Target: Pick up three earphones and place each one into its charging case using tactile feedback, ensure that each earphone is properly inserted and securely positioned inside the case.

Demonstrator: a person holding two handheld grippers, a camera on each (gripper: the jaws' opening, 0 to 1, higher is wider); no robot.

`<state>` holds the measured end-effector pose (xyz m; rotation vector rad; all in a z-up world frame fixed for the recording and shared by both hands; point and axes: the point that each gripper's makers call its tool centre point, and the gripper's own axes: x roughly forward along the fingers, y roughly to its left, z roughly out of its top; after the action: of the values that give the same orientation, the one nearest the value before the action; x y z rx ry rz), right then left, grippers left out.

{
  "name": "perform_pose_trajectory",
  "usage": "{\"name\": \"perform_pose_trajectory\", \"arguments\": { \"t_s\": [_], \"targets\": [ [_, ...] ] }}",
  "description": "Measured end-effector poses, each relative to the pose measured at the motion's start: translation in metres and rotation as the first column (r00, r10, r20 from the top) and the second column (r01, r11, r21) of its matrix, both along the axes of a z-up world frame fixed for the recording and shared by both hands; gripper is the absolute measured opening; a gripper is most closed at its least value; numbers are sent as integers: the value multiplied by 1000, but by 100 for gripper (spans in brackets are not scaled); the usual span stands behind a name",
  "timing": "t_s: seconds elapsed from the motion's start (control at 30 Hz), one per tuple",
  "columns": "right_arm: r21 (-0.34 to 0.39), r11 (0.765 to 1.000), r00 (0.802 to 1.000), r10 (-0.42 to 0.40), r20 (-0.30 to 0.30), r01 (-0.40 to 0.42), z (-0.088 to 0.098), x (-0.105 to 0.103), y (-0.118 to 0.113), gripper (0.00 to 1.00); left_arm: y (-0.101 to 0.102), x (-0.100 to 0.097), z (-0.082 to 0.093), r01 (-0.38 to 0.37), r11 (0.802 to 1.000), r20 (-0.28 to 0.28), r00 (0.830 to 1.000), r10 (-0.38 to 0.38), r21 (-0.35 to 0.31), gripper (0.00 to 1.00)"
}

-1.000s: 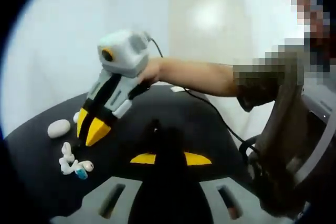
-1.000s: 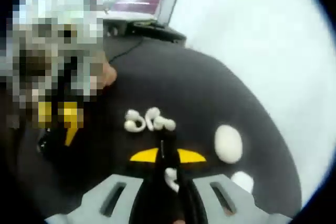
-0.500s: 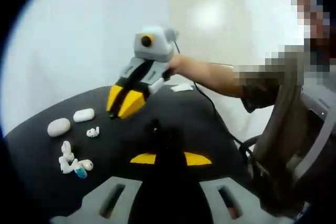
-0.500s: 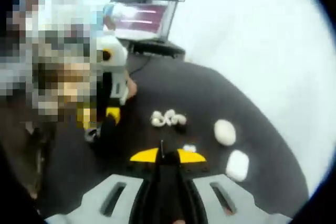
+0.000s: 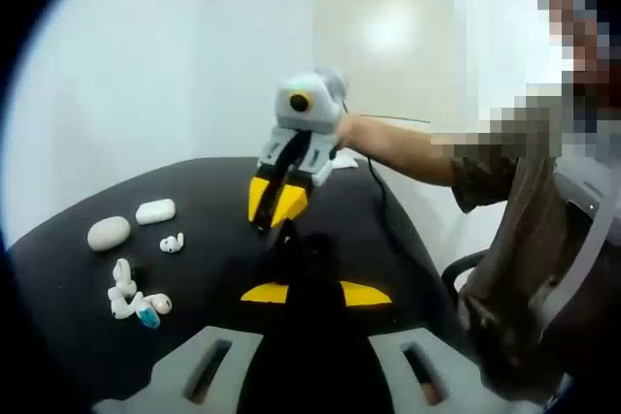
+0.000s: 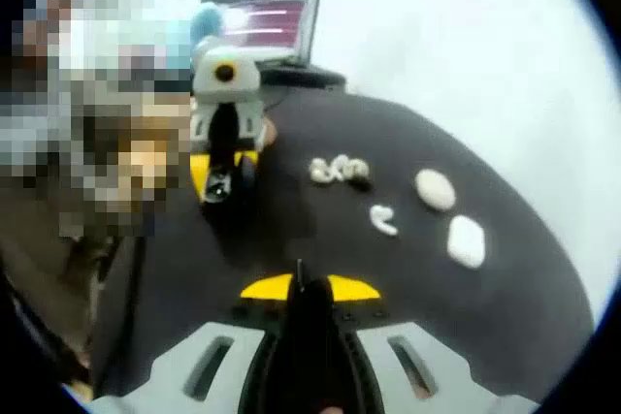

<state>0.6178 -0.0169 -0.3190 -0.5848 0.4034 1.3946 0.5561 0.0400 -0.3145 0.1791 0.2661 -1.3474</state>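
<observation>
Both hand-held grippers, left (image 5: 310, 290) and right (image 6: 309, 286), hang above the dark surface (image 6: 408, 317) with jaws together, empty. One earphone (image 6: 382, 220) lies beside two cases (image 6: 466, 240), others clustered (image 6: 339, 170) nearby.

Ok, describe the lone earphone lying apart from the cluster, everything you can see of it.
The lone earphone is small, white and glossy, like plastic, with a curved shape that is too blurred to resolve further. It lies flat on the black table, apart from the cluster of earphones and near the oval case and the rounded rectangular case. Nothing but the table touches it.
</observation>
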Motion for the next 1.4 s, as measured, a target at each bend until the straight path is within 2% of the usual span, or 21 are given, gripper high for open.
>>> {"name": "perform_pose_trajectory", "arguments": {
  "t_s": [0.17, 0.3, 0.4, 0.5, 0.53, 0.6, 0.7, 0.87, 0.93, 1.0, 1.07, 1.2, 1.3, 1.4],
  "targets": [
    [0, 1000, 1000, -21, -7, 21, -3, 3, 2, 15, 0, 0, 0, -3, 1000, 1, 1000, 3, 0, 14],
    [27, 999, 1000, -28, 12, 28, 5, 6, 0, 29, 1, 1, 0, -5, 1000, 2, 1000, 5, 0, 14],
    [192, 981, 997, -46, 54, 35, 42, 10, 6, 29, 0, 0, 0, -5, 1000, 8, 1000, 5, 1, 14],
    [347, 927, 985, -166, 40, 142, 78, 34, 10, 27, 0, 0, 0, -3, 1000, 5, 1000, 3, 1, 14],
    [350, 922, 979, -196, 48, 167, 81, 41, 12, 27, 0, 0, 0, -3, 1000, 6, 1000, 3, 1, 14],
    [324, 926, 972, -226, 68, 193, 80, 50, 21, 26, 0, 0, 0, -2, 1000, 5, 1000, 2, 1, 14],
    [260, 943, 972, -228, 58, 206, 70, 55, 39, 20, 0, -1, 0, -2, 1000, 7, 1000, 1, 1, 14],
    [132, 976, 975, -190, 114, 174, 50, 70, 71, 19, 0, -1, -1, 1, 1000, 11, 1000, -1, 3, 14],
    [129, 976, 980, -185, 71, 175, 46, 74, 85, 19, -1, -1, -1, 2, 1000, 18, 1000, -2, 5, 14],
    [124, 976, 984, -181, -9, 180, 38, 75, 95, 19, -1, -1, -1, 2, 1000, 14, 1000, -2, 6, 14],
    [85, 980, 983, -178, -50, 182, 25, 77, 101, 19, -2, -1, -1, 3, 1000, 12, 1000, -3, 6, 14],
    [74, 981, 983, -174, -60, 178, 9, 81, 109, 19, -2, -1, -2, 5, 1000, 16, 1000, -5, 8, 14],
    [78, 983, 984, -160, -78, 166, 4, 79, 116, 19, -3, 0, -2, 7, 1000, 17, 1000, -7, 10, 14],
    [45, 989, 988, -138, -74, 141, -4, 77, 120, 16, -3, 0, -2, 14, 1000, 9, 1000, -14, 9, 14]
  ]
}}
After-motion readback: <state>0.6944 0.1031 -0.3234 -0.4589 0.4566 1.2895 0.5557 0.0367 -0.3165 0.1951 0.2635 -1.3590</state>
